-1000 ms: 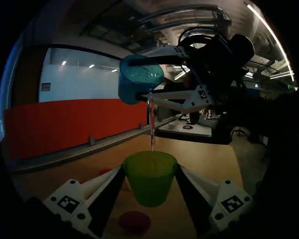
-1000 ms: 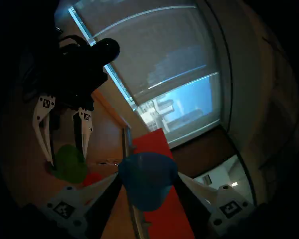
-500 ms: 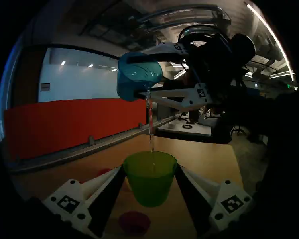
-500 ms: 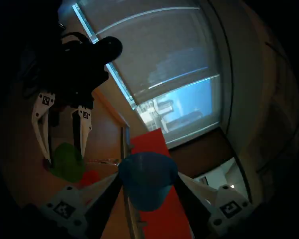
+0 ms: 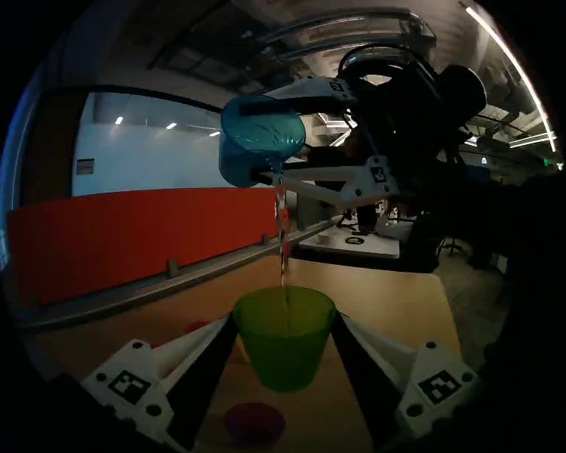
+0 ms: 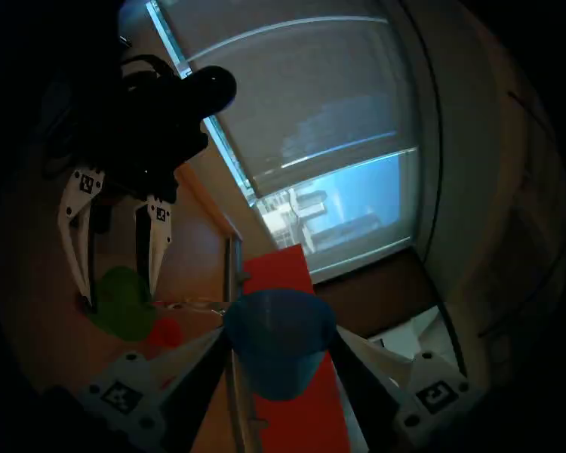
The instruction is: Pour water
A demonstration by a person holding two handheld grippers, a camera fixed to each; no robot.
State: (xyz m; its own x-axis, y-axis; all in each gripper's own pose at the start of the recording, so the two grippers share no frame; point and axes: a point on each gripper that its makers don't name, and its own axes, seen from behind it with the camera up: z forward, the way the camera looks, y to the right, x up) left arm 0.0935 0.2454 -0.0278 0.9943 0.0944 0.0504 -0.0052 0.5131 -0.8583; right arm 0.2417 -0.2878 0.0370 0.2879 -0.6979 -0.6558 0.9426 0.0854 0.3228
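In the left gripper view a green cup point(image 5: 285, 336) stands upright between my left gripper's point(image 5: 284, 349) white fingers, which are shut on it. Above it hangs a blue cup point(image 5: 259, 139), tipped over, held by my right gripper point(image 5: 306, 132) farther off. A thin stream of water point(image 5: 281, 234) falls from the blue cup's rim into the green cup. In the right gripper view the blue cup point(image 6: 278, 341) sits between my right gripper's point(image 6: 280, 355) fingers, shut on it. The green cup point(image 6: 121, 303) shows at the left, in my left gripper point(image 6: 117, 283).
A wooden table point(image 5: 373, 291) lies under both cups. On it rest a magenta disc point(image 5: 253, 423) near the front and a red one point(image 5: 198, 326) behind the left finger. An orange-red wall panel point(image 5: 132, 234) runs along the table's far side. A window point(image 6: 336, 189) with blinds shows behind.
The blue cup has tipped a little further and risen slightly. The water stream keeps falling into the green cup. The left gripper and green cup have stayed put.
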